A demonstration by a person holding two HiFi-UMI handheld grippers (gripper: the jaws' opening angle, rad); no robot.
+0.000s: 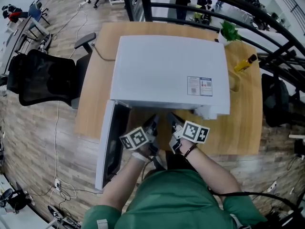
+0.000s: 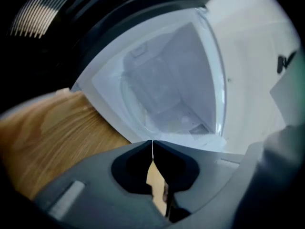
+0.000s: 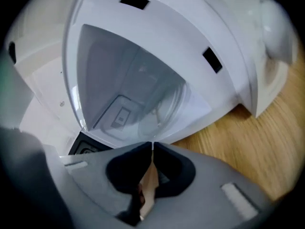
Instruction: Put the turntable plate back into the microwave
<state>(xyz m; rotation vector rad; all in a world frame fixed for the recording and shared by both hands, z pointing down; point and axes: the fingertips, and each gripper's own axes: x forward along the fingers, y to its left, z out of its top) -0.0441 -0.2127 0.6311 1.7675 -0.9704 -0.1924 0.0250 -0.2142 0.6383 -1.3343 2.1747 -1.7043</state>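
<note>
The clear glass turntable plate (image 2: 181, 80) hangs tilted between my two grippers in front of the white microwave (image 1: 167, 75), whose cavity shows blurred through the glass. My left gripper (image 2: 152, 143) is shut on the plate's near rim. My right gripper (image 3: 152, 146) is shut on the rim of the same plate (image 3: 128, 80) from the other side. In the head view the left gripper (image 1: 153, 124) and the right gripper (image 1: 172, 123) sit close together just before the oven's front opening. There the glass itself is hard to make out.
The microwave door (image 1: 108, 147) stands open to the left, over the wooden table's (image 1: 238, 128) front edge. A yellow bottle (image 1: 245, 63) and a green plant (image 1: 229, 31) stand at the table's far right. A black office chair (image 1: 43, 78) is on the left.
</note>
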